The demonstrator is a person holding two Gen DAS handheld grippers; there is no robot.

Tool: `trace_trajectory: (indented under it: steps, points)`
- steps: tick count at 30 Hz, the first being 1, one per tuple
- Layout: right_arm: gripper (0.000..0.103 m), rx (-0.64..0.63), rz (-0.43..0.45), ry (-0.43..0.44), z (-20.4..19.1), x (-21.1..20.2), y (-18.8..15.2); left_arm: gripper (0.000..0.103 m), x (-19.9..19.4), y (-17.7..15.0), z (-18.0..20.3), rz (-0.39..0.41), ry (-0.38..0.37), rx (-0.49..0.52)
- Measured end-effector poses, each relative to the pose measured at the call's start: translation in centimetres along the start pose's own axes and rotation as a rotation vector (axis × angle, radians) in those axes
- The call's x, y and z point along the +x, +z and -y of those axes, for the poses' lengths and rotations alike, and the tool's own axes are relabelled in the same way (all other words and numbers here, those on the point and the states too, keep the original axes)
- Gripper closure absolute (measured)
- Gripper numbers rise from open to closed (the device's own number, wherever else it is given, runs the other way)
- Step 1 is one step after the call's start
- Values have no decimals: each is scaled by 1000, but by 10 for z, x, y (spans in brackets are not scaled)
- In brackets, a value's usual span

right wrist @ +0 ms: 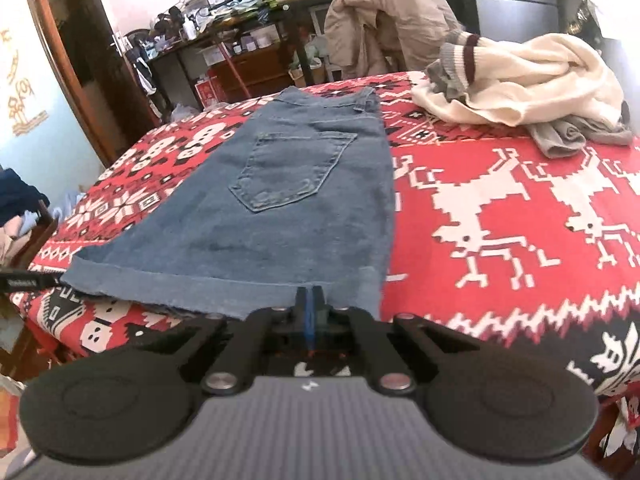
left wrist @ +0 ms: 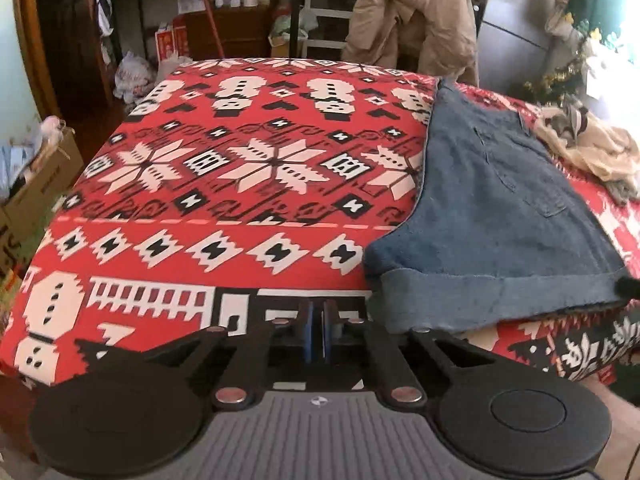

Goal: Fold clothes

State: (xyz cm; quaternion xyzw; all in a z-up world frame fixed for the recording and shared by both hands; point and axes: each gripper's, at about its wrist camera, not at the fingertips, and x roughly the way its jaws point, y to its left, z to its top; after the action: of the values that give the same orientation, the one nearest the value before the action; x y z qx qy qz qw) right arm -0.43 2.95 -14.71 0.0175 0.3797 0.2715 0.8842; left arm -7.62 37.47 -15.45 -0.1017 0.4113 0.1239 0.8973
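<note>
While the denim shorts (right wrist: 276, 200) lay flat on the red patterned tablecloth (right wrist: 500, 216), folded in half with a back pocket facing up, they filled the centre of the right wrist view and ran from the waistband at the top to the cuffed hem at the lower middle. The right gripper (right wrist: 309, 312) sat at the bottom centre of that frame with its fingers pressed together, right at the hem edge; whether any cloth was pinched between them could not be told. A cream sweater (right wrist: 532, 80) lay crumpled in the upper right, on the far part of the table, well apart from the shorts. A tan jacket (right wrist: 384, 16) hung over a chair beyond the table at the top.

Seen from the left wrist, the shorts (left wrist: 492, 216) occupied the right half of the frame, their cuff hanging slightly over the near table edge. The left gripper (left wrist: 317, 332) was at the lower centre, its fingers closed on each other with nothing between them, just left of the cuff and over the tablecloth (left wrist: 200, 200).
</note>
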Motion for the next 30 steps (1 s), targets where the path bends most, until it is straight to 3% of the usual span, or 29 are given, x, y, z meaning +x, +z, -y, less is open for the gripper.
trace_trajectory:
  steps: [5,7,11,18,23,26,28,30]
  points:
    - [99,33,21,-44,20,-16,5,98,-27,11,-1,57,-65,-25]
    - [94,54,16,-61,30,-20,8,98,-37,18,7,77,-98,-9]
    - [94,74,33,-61,33,-17,15,97,-41,30,36,104,-186,12]
    - [95,74,24,-30,27,3,22,97,1,31,76,0,-222,40]
    - [97,57,-11,-29,34,17,17,97,12,26,85,-30,-175,70]
    - [89,26,-25,-81,37,15,22,84,11,27,91,-39,-158,126]
    - [89,9,-27,-91,38,12,27,54,8,29,97,-18,-149,168]
    - [82,-3,-22,-76,39,7,31,43,4,31,102,32,-145,196]
